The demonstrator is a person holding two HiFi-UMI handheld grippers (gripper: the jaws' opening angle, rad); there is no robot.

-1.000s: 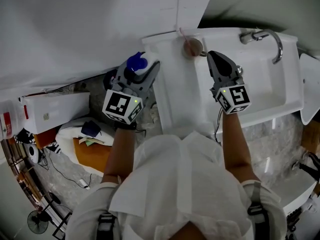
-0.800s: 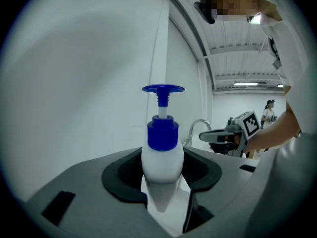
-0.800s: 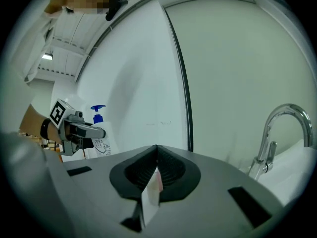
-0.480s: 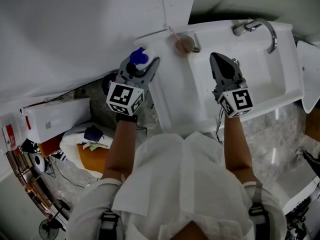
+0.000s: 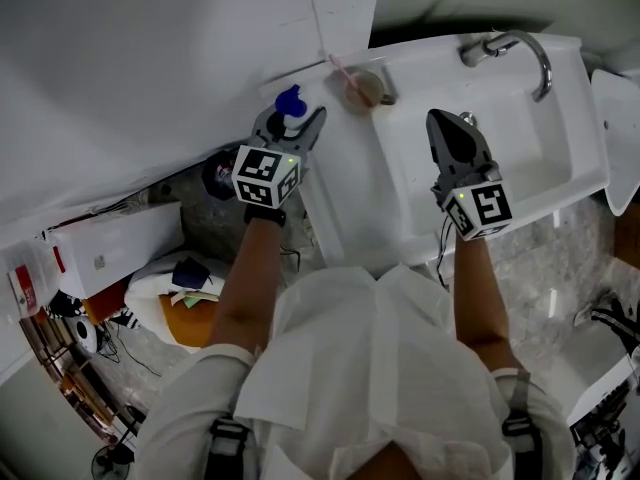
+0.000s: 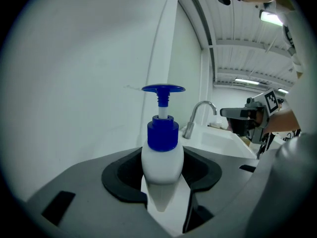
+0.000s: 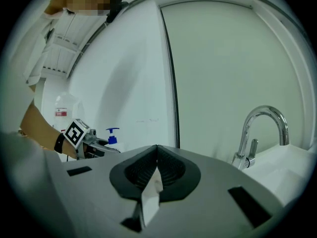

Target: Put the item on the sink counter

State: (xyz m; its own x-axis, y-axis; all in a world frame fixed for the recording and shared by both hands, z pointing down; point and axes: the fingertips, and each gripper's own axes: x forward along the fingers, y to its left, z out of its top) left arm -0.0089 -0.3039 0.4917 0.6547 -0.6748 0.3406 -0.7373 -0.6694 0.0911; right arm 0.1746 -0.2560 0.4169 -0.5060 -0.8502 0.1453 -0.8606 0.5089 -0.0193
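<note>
**Item.** A white pump bottle (image 6: 162, 155) with a blue pump head is upright and clamped at its body between the jaws of the left gripper (image 5: 293, 126).

**Location.** In the head view the bottle is over the far left corner of the sink counter (image 5: 340, 193), close to the wall. It is just left of a small round cup (image 5: 363, 86).

**Contact.** No view shows whether the bottle's base touches the counter.

**Right gripper.** The right gripper (image 5: 447, 128) has its jaws pressed together with nothing between them. It hangs over the basin on the near side of the faucet (image 5: 520, 46), well apart from the bottle.

**Progress.** Carrying appears all but complete, since the bottle is at the counter's corner. In my judgement three things are left: seat the base flat on the counter, spread the left jaws, and draw the gripper back without knocking the bottle or the cup.
</note>
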